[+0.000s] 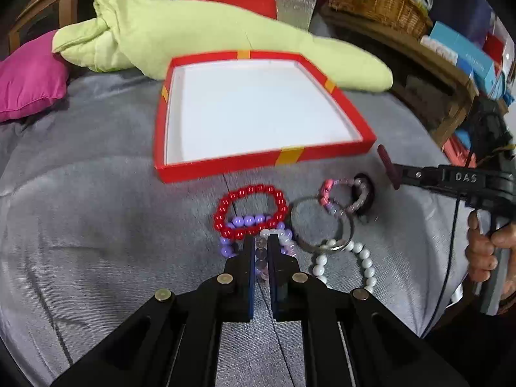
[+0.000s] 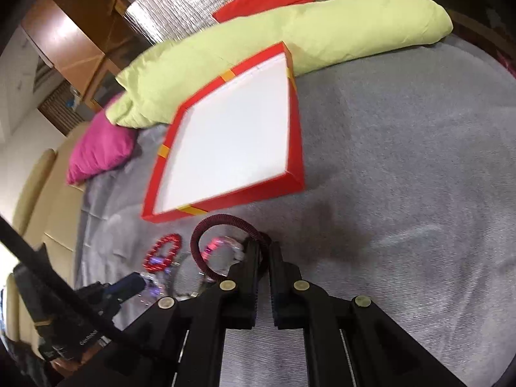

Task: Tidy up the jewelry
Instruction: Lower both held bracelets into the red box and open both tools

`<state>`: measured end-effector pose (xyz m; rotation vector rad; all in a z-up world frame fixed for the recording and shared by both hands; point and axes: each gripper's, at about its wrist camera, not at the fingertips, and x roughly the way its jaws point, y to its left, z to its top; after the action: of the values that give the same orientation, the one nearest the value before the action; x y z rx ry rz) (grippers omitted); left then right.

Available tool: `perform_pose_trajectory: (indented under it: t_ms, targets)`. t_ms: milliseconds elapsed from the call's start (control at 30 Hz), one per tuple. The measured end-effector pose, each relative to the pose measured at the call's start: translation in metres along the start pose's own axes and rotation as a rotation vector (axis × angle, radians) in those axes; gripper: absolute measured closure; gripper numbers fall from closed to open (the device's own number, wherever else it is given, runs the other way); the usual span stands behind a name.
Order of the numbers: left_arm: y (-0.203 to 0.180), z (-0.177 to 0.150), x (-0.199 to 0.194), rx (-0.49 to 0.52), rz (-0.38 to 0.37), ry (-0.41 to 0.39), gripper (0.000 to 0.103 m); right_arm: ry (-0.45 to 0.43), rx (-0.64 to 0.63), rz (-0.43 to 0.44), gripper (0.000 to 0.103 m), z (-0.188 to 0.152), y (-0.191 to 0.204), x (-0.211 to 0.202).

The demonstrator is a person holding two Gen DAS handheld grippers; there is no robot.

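Observation:
A red box [image 1: 225,164] with a white floor lies open on the grey bedspread; it also shows in the right wrist view [image 2: 225,198]. In front of it lie a red bead bracelet [image 1: 250,190], a purple bead bracelet [image 1: 248,220], a metal bangle [image 1: 348,225], a pink and clear bracelet [image 1: 325,190] and a white bead bracelet [image 1: 364,258]. My left gripper [image 1: 261,242] is shut on a clear pink bead bracelet [image 1: 260,253]. My right gripper [image 2: 265,245] is shut on a dark maroon corded bracelet [image 2: 200,229], lifted above the pile; it also shows in the left wrist view [image 1: 388,167].
A light green quilt [image 1: 193,32] and a magenta pillow [image 1: 29,87] lie behind the box. A wooden shelf with a wicker basket [image 1: 377,0] stands at the right. The left gripper [image 2: 129,285] shows in the right wrist view.

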<state>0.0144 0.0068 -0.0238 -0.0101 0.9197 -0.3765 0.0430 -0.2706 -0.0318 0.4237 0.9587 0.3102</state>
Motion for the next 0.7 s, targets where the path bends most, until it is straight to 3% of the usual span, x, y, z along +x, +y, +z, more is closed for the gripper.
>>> perform_pose_trajectory:
  t_ms: [267, 400, 700]
  targets:
    - [0.015, 0.019, -0.034, -0.055, -0.032, -0.157, 0.095, -0.088, -0.015, 0.066, 0.096, 0.012, 0.017, -0.005]
    - [0.019, 0.041, -0.037, -0.088, -0.027, -0.235, 0.095, -0.139, -0.025, 0.042, 0.096, 0.023, 0.028, -0.002]
    - [0.031, 0.08, 0.011, -0.073, 0.043, -0.249, 0.095, -0.178, -0.032, -0.062, 0.096, 0.051, 0.041, 0.036]
